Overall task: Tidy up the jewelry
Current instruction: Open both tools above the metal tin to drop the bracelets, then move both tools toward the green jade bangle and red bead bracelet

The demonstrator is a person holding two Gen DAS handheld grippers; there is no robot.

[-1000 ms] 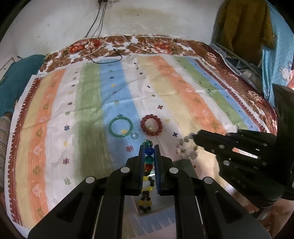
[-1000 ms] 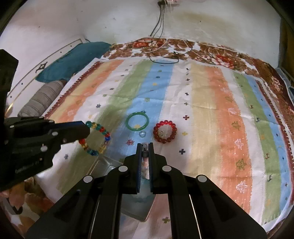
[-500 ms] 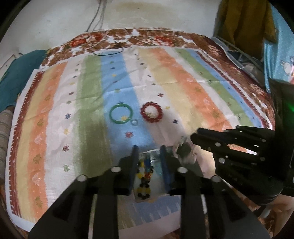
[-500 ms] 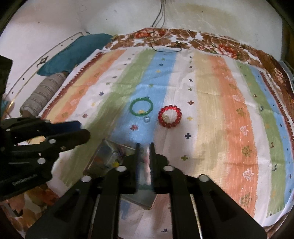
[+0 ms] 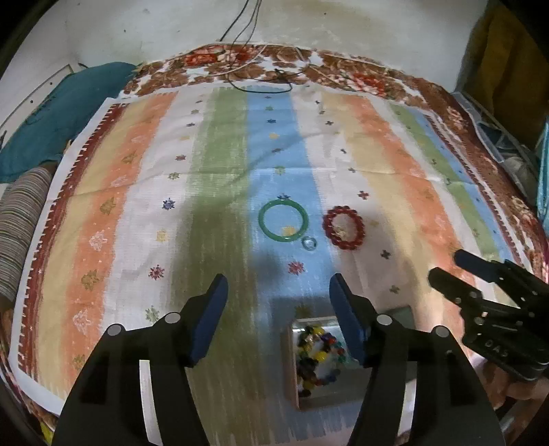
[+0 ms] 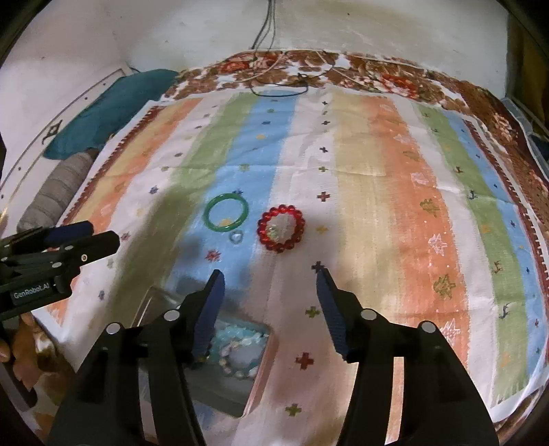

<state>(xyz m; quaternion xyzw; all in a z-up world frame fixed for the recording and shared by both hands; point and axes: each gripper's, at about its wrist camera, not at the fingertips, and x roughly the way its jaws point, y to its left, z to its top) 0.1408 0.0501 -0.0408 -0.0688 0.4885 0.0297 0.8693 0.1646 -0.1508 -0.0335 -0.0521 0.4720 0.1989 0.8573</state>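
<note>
Striped cloth covers the bed beneath a white wall; both tools released.

Black grippers, blue-padded jaws, silver screws, white "GenRobot.AI" lettering

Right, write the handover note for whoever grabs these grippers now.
Left gripper: open, holding nothing, above the box.
Right gripper: open, holding nothing, beside the box.
In the box: multicoloured bead bracelet and pale bead bracelet.
On the striped cloth, apart from each other: green bangle, red bead bracelet, small clear ring just in front of the bangle.
Done: two bracelets boxed. Left: probably bangle, red bracelet and ring into the box.
</note>
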